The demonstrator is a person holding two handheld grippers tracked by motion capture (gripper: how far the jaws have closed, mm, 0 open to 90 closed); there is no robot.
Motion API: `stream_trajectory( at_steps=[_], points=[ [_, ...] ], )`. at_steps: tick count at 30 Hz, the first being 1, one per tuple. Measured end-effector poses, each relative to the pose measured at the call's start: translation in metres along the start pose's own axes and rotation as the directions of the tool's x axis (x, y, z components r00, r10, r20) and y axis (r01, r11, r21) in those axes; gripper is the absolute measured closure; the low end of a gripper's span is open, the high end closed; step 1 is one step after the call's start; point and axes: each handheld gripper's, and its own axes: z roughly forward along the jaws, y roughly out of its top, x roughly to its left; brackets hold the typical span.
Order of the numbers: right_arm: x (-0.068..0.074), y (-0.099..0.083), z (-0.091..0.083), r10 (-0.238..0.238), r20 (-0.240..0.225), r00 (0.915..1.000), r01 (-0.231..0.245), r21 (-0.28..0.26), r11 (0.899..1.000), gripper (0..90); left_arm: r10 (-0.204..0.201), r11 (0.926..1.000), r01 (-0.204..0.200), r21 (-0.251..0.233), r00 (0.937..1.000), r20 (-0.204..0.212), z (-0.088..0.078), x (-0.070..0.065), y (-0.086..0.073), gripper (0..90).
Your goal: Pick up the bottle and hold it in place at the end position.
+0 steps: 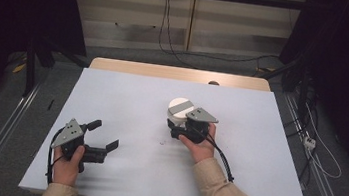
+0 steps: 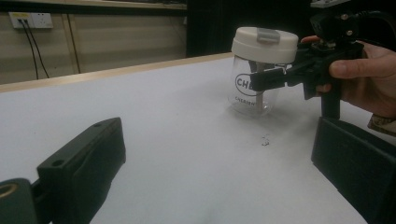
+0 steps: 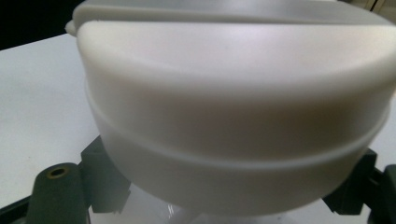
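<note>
A clear jar (image 1: 180,108) with a white lid (image 2: 265,44) and a dark printed logo stands upright right of the table's middle. My right gripper (image 1: 175,126) holds it from the near side, jaws closed on the clear body just under the lid. In the right gripper view the lid (image 3: 233,107) looms close, with the jaws at either side below it. My left gripper (image 1: 104,134) rests near the front left of the table, open and holding nothing. In the left gripper view its own jaws stand wide apart, and the right gripper (image 2: 261,79) on the jar is seen beyond.
The white table top (image 1: 127,97) has a wooden strip (image 1: 165,72) along its far edge. A small dark speck (image 2: 265,140) lies on the surface near the jar. Cables hang from a wall socket (image 2: 28,19) behind the table.
</note>
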Motion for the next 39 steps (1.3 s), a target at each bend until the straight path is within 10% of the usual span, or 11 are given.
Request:
stream_trajectory(
  at_steps=[39],
  points=[
    [0.0, -0.003, 0.018, -0.017, -0.034, 0.9993, 0.016, -0.022, 1.0, 18.4, -0.011, 0.9999, 0.011, 0.004, 0.9999, 0.008, 0.003, 0.003, -0.001, 2.6]
  ],
)
